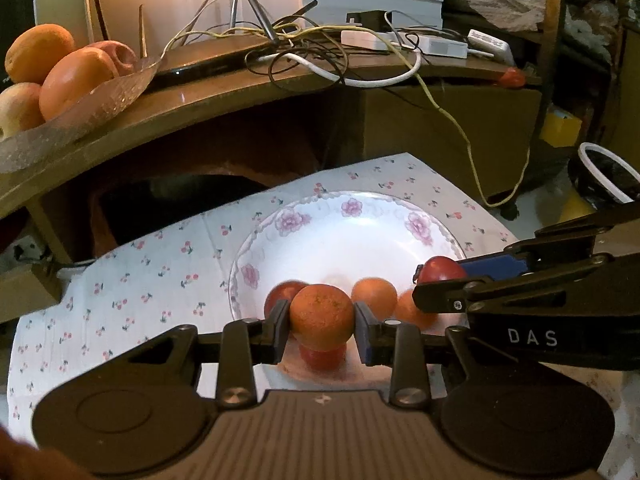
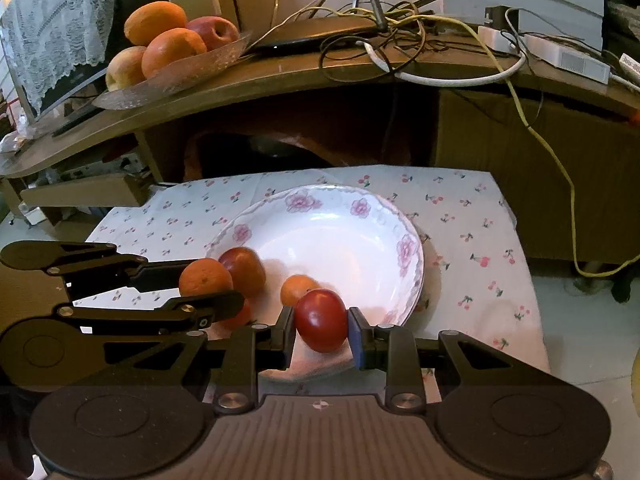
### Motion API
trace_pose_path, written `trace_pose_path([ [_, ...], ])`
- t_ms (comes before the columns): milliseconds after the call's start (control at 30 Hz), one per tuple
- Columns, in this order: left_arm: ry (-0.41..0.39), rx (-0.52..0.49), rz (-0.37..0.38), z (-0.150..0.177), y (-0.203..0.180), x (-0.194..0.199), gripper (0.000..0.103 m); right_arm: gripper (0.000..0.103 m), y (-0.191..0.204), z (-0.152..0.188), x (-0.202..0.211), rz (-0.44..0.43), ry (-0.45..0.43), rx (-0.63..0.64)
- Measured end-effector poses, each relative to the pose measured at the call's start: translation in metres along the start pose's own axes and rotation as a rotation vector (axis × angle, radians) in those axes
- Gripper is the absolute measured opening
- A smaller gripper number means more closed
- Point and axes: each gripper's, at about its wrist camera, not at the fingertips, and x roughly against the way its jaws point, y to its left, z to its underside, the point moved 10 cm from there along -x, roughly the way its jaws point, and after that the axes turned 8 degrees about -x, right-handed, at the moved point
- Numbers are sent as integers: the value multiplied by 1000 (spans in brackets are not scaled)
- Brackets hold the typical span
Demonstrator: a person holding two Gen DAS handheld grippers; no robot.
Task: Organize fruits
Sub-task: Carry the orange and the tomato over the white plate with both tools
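- Left claw (image 1: 322, 322): closed on an orange (image 1: 322, 316), pads touching both sides, held just above the plate (image 1: 352, 216) at its 6 o'clock edge.
- Right claw (image 2: 320, 322): closed on a red apple (image 2: 321, 319), also over the plate's near rim, approx 5 o'clock in right wrist view.
- In the plate: second apple (image 2: 244, 270), small orange (image 2: 298, 289), plus red fruit (image 1: 323, 356) under the held orange.
- Plate sits on cherry-print cloth (image 2: 472, 216) covering the surface.
- Wooden shelf (image 2: 280, 76) at 12 o'clock w/ glass dish (image 2: 172, 80) of oranges & apples, tangled cables (image 2: 400, 32).
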Motion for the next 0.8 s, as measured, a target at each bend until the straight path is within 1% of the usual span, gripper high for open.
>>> trace_pose_path([
  [333, -14, -7, -20, -13, 10, -16, 37, 30, -5, -18, -14, 3, -20, 3],
  [567, -24, -22, -33, -17, 13, -23, 37, 30, -9, -22, -22, 6, -20, -5],
  [800, -34, -15, -34, -21, 17, -30, 37, 30, -13, -25, -31, 4, -21, -15],
])
